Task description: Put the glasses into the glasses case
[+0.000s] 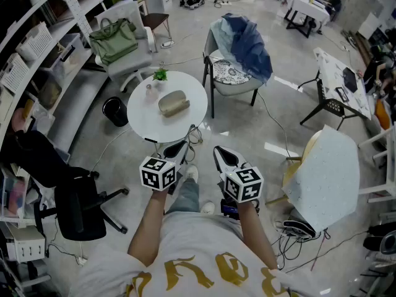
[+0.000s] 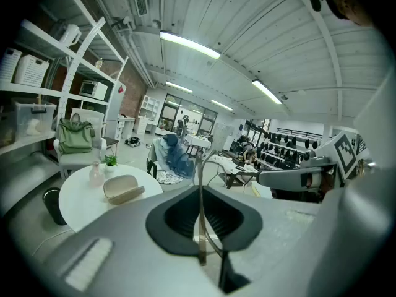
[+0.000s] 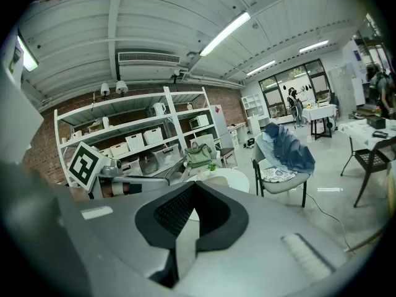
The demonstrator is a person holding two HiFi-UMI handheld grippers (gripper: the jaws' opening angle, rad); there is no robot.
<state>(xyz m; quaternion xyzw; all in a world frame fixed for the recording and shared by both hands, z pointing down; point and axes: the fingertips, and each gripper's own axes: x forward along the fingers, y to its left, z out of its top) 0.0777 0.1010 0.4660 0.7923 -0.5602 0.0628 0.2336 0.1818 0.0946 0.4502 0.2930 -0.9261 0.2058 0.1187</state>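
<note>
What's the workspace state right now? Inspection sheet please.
Surface: round white table, ahead of the person.
Job's things: glasses case lies on the table, looks closed; glasses held off the table.
Clutter: small plant and small bottle on the table.
Grippers: left gripper fingers shut on the glasses; right gripper fingers shut, empty.
Cables: floor cable by the table; cable tangle at the person's right.
Surroundings: blue cloth over a chair, green bag, shelves.

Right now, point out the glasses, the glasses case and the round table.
glasses [image 2: 199, 221]: left gripper view, temple arm between the jaws.
glasses case [image 1: 174, 103]: head view, middle of its top.
round table [image 1: 143, 119]: head view, bare top beside the case.
</note>
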